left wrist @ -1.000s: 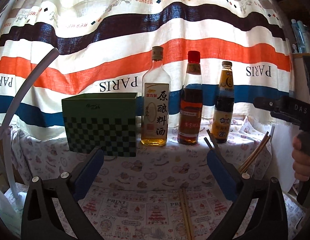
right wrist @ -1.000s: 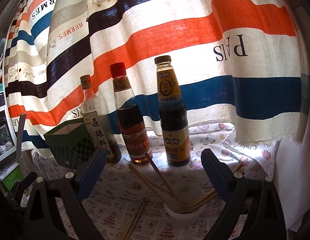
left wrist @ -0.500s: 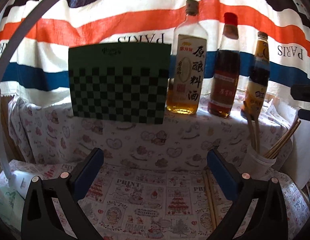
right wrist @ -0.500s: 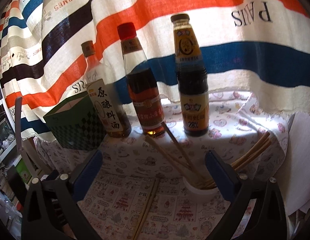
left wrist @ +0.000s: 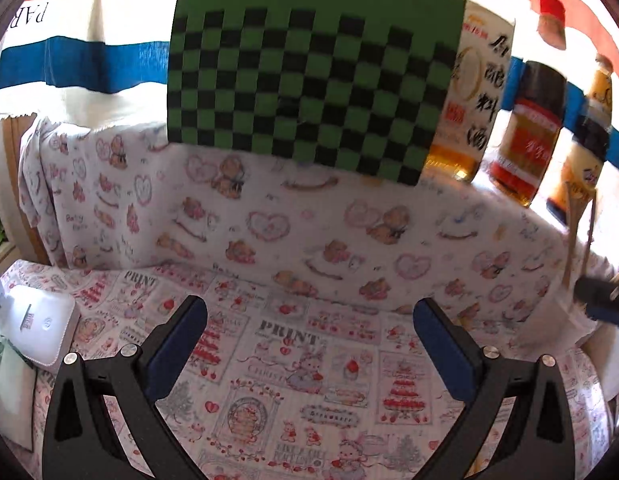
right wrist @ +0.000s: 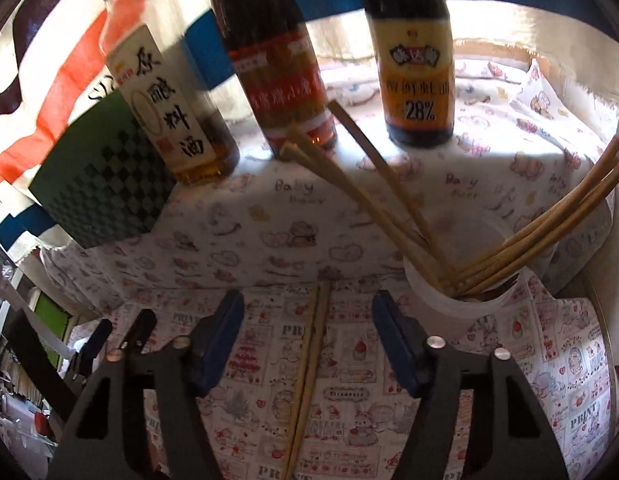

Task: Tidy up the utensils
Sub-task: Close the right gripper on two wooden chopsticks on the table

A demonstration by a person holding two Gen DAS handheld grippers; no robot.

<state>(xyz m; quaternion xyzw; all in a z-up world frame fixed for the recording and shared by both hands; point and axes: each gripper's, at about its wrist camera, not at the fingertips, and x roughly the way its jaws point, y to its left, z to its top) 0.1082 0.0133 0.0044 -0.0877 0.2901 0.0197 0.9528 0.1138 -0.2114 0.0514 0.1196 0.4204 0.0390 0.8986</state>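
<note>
Printed cloth covers the counter (right wrist: 529,368), striped curtain (left wrist: 81,52) behind. Right claw (right wrist: 308,328) gapes wide, low in frame, straddling a chopstick pair (right wrist: 309,368) lying flat on the cloth. Right of it, a white cup (right wrist: 461,304) bristles with chopsticks. Left claw (left wrist: 309,332) hangs released, grasping nothing, below the checkered box (left wrist: 309,80).

both grippers' fingers (left wrist: 177,340) (right wrist: 221,340) apart

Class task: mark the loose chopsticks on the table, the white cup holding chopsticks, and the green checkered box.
loose chopsticks (right wrist: 309,364), right wrist view, mid-shaft.
white cup (right wrist: 453,304), right wrist view, front wall.
green checkered box (left wrist: 309,80), left wrist view, front face.
</note>
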